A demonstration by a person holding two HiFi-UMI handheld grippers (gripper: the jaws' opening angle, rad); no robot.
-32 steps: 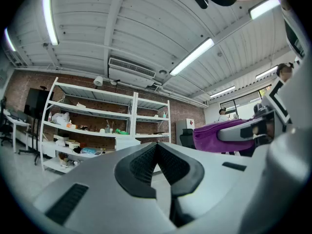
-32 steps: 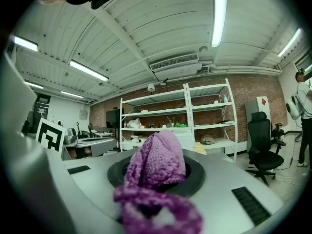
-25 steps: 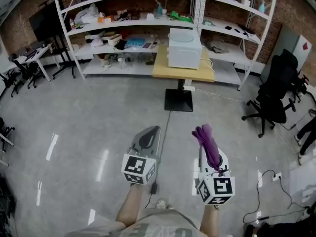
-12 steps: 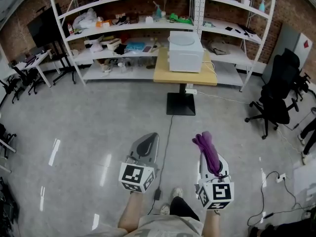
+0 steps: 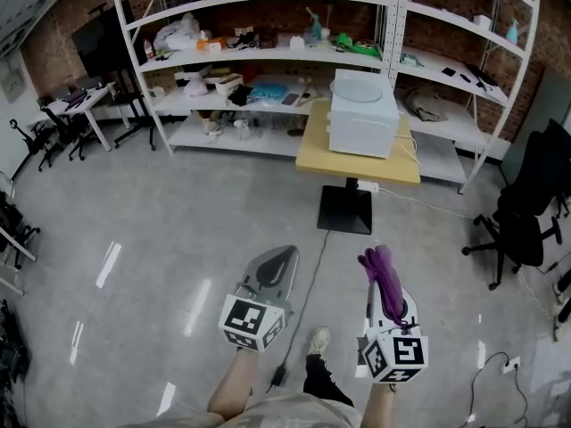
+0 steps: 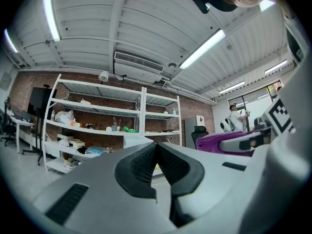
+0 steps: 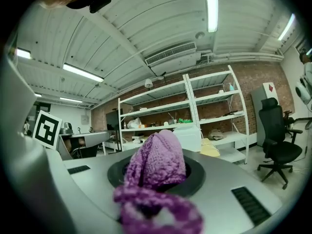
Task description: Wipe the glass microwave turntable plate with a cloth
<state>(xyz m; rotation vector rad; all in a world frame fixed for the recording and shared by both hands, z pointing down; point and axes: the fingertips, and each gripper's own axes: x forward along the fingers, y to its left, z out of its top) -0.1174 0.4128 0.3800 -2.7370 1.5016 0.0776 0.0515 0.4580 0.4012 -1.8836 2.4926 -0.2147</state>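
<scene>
Open floor (image 5: 205, 212) reaches ahead to the table (image 5: 314, 152).

No legible words, brands or numbers, black-and-white square code markers (image 5: 245, 317) on the cubes of the left hand-held gripper (image 5: 282, 257) and right hand-held gripper (image 5: 384, 275), small red-and-white sign (image 7: 268, 88) on a grey cabinet (image 7: 259, 106), print too small to read

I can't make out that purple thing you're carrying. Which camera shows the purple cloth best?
The right gripper view: the knitted cloth fills the middle, clamped in the right gripper. The head view shows the cloth small, from above. The left gripper view catches only a purple strip of it at its right side.
</scene>
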